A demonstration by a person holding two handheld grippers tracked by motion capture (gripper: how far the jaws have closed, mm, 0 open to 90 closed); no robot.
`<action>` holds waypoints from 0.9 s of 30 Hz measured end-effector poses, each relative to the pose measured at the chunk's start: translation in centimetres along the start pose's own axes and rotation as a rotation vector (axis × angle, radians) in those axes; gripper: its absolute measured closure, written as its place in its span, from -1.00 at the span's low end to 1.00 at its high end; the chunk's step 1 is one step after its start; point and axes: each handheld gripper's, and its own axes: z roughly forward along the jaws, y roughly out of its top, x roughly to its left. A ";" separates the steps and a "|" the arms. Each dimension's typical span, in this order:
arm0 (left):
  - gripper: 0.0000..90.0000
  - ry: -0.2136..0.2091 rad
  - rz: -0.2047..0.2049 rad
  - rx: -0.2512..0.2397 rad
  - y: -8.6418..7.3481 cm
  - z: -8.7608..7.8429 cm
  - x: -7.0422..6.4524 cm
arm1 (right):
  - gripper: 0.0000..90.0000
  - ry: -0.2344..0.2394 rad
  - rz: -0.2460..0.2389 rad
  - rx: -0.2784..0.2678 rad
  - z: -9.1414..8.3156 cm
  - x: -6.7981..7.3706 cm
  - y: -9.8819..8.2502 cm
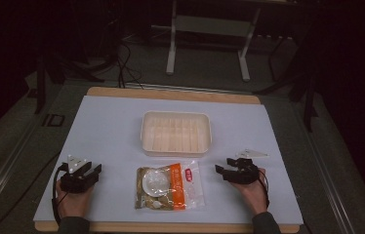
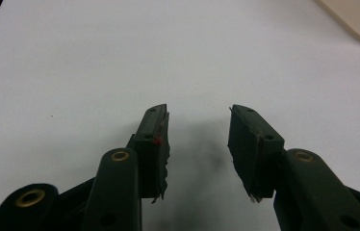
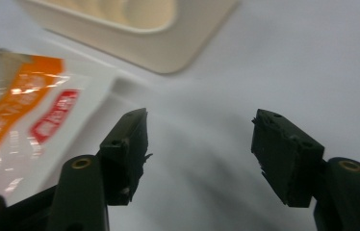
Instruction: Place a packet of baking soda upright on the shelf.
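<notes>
**Packet waits between two open grippers**

High view: the snack packet (image 1: 169,186) lies flat before the cream tray (image 1: 176,132), between the left gripper (image 1: 94,169) and right gripper (image 1: 221,169), likely ready for pickup.

Left gripper view: jaws apart, empty, over bare white table (image 2: 96,62).

Right gripper view: jaws spread, empty, just beside the packet's edge.

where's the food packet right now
In the high view the packet lies flat on the table near its front edge, between the left gripper and right gripper, just in front of the tray.
</notes>
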 end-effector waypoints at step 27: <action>0.29 -0.002 0.008 0.004 0.0 0.1 0.0 | -0.46 0.188 -0.140 0.105 4.0 5.9 -0.1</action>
